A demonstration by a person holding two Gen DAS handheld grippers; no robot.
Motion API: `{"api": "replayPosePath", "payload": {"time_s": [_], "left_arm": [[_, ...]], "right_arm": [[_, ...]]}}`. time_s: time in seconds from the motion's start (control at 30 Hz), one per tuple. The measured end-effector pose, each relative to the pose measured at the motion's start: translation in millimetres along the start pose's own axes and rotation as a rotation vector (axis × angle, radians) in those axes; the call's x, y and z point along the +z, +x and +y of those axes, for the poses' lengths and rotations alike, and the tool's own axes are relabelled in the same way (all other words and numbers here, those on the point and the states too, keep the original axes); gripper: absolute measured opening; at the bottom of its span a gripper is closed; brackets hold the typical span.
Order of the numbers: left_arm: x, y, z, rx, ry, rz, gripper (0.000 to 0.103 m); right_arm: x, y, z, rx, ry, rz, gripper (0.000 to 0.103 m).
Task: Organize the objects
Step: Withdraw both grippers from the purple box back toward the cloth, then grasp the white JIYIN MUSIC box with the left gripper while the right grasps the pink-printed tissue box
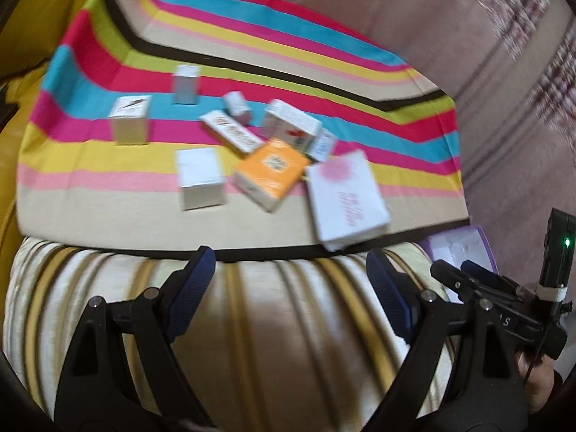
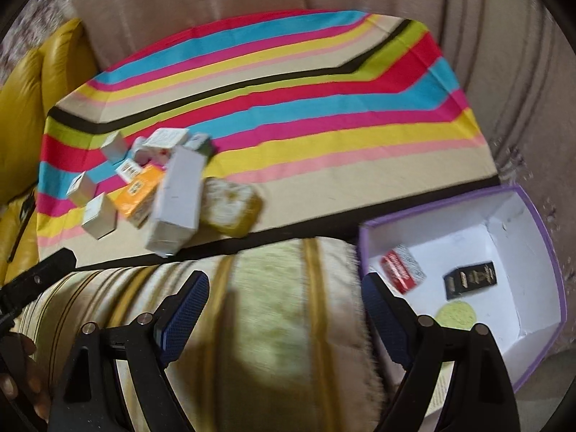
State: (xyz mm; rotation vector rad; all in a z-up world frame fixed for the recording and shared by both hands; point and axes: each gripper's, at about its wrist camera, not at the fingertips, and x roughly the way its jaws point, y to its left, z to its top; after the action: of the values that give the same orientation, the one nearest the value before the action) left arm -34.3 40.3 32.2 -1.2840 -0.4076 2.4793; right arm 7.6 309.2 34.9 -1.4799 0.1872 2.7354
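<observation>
Left wrist, striped cloth point(image 1: 108, 165) (rainbow), yellow sofa point(image 1: 54, 3)

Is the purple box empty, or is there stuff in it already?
Not empty. The purple box already holds a red pack, a black pack and a yellow-green round thing.

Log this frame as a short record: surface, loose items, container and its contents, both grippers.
surface: striped cloth
loose items: a cluster of small boxes on the cloth, among them an orange box, a white box and a pink-print box
container: purple-edged box, open, beside the cloth
contents: red packet, black packet, a yellow-green disc
left gripper: open, empty, short of the cloth
right gripper: open, empty, next to the purple-edged box
</observation>
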Motion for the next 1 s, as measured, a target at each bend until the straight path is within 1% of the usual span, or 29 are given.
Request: {"api": "replayPosePath", "payload": {"time_s": [0.17,0.33,0.4,0.43,0.53,0.57,0.6,0.7,0.77,0.87,1.0], "left_arm": [[5.1,-9.8,38.1,0.043,-0.071,-0.023,0.088],[8.8,-13.7,66.3,0.067,-0.132,-0.036,0.088],[8.8,-15.1,74.5,0.073,-0.151,-0.039,0.088],[9.0,-15.2,78.2,0.074,-0.161,-0.039,0.088],[8.7,-16.1,85.5,0.072,-0.181,-0.040,0.088],[8.5,-16.1,87.7,0.071,-0.187,-0.041,0.088],[8.5,-16.0,89.2,0.068,-0.191,-0.041,0.088],[7.6,-16.1,90.8,0.057,-0.198,-0.044,0.088],[7.0,-15.9,92.3,0.050,-0.204,-0.044,0.088],[8.9,-16.3,95.5,0.043,-0.212,-0.047,0.088],[12.7,-15.6,102.7,0.039,-0.234,-0.049,0.088]], "right_arm": [[4.1,2.1,41.9,-0.014,-0.102,-0.021,0.088],[7.1,9.9,74.1,-0.051,-0.189,-0.025,0.088],[9.5,13.3,85.6,-0.087,-0.221,-0.034,0.089],[10.5,15.5,90.2,-0.105,-0.237,-0.033,0.092],[12.8,22.3,111.2,-0.179,-0.322,-0.039,0.094],[13.5,24.3,116.1,-0.191,-0.339,-0.042,0.095],[14.7,27.1,122.5,-0.207,-0.362,-0.045,0.099],[21.2,34.2,133.6,-0.220,-0.377,-0.048,0.101],[25.2,41.8,140.7,-0.247,-0.386,-0.044,0.103],[27.6,56.4,149.4,-0.276,-0.405,-0.010,0.103],[31.4,70.2,153.9,-0.316,-0.413,0.011,0.103]]}}
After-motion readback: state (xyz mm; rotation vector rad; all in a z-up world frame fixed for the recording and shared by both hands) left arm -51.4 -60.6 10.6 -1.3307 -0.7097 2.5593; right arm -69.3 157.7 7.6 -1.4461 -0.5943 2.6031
